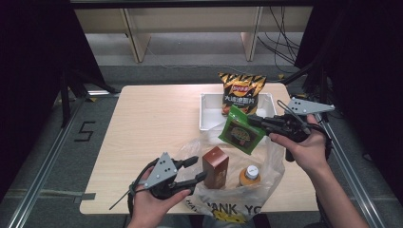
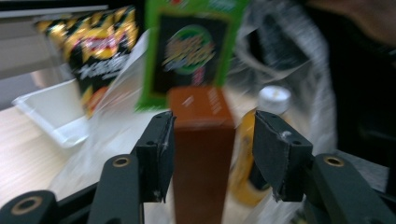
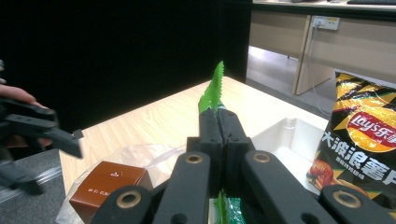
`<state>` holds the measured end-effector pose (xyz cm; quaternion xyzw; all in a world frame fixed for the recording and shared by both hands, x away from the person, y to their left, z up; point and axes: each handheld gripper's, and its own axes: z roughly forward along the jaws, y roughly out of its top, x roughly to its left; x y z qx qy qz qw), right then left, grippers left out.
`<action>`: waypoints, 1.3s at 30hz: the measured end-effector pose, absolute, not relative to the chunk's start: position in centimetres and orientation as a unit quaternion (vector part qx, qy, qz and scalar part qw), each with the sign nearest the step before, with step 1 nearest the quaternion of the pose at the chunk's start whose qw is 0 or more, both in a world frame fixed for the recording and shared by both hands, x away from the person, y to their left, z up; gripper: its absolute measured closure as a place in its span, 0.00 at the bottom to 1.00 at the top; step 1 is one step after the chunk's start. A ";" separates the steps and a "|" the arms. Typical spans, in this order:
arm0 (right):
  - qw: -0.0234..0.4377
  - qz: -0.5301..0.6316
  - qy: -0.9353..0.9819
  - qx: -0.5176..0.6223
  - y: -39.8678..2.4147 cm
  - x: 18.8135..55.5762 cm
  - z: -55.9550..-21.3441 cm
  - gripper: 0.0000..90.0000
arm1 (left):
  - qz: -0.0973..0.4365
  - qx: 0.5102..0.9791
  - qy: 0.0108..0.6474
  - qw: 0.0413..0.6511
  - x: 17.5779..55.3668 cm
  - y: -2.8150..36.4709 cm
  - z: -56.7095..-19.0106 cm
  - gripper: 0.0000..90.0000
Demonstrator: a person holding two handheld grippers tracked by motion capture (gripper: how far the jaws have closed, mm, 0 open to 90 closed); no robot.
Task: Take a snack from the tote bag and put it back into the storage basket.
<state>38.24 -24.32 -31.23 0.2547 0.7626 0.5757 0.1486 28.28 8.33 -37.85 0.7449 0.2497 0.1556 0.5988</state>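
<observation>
Table (image 1: pixel 142 123): tray (image 1: pixel 209 114) at far right, chips (image 1: pixel 241 90) standing in it. Bag (image 1: pixel 266 166) at near edge; box (image 1: pixel 215 166) upright inside, bottle (image 1: pixel 249 175) just right of box. Packet (image 1: pixel 240 131) above bag, before tray.

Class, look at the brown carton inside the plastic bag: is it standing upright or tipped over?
Upright: the brown carton stands on end in the plastic bag, its top face uppermost.

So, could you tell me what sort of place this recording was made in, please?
Probably a lab recording station: a small wooden table ringed by black curtains, loose cables on the floor behind, and a taped numeral beside it.
</observation>
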 end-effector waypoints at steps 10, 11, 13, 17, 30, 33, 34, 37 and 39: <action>0.144 0.571 0.765 0.261 -23.3 38.2 -31.8 1.00 | 0.126 0.763 0.211 0.598 29.3 4.2 -36.7 0.53; 0.147 0.565 0.768 0.263 -23.3 38.2 -31.7 1.00 | 0.127 0.764 0.211 0.597 29.3 4.1 -36.7 0.53; 0.138 0.569 0.767 0.262 -22.9 38.4 -31.6 1.00 | 0.131 0.767 0.205 0.593 29.3 3.9 -36.8 0.53; 0.130 0.579 0.763 0.255 -22.5 38.4 -30.6 1.00 | 0.127 0.770 0.201 0.593 29.4 3.7 -36.8 0.53; 0.149 0.578 0.762 0.252 -22.0 38.6 -29.6 1.00 | 0.113 0.772 0.181 0.599 29.6 1.5 -36.4 0.52; 0.143 0.558 0.776 0.257 -21.9 38.8 -30.4 1.00 | 0.101 0.775 0.177 0.599 29.7 0.6 -36.5 0.51; 0.139 0.549 0.778 0.271 -21.7 38.6 -30.6 1.00 | 0.099 0.776 0.177 0.597 29.8 0.2 -36.6 0.51; 0.134 0.542 0.784 0.272 -21.6 38.8 -31.0 1.00 | 0.093 0.781 0.172 0.593 29.9 -0.7 -36.8 0.51; 0.132 0.539 0.785 0.275 -21.7 38.8 -31.1 1.00 | 0.091 0.785 0.168 0.589 29.9 -1.3 -37.0 0.50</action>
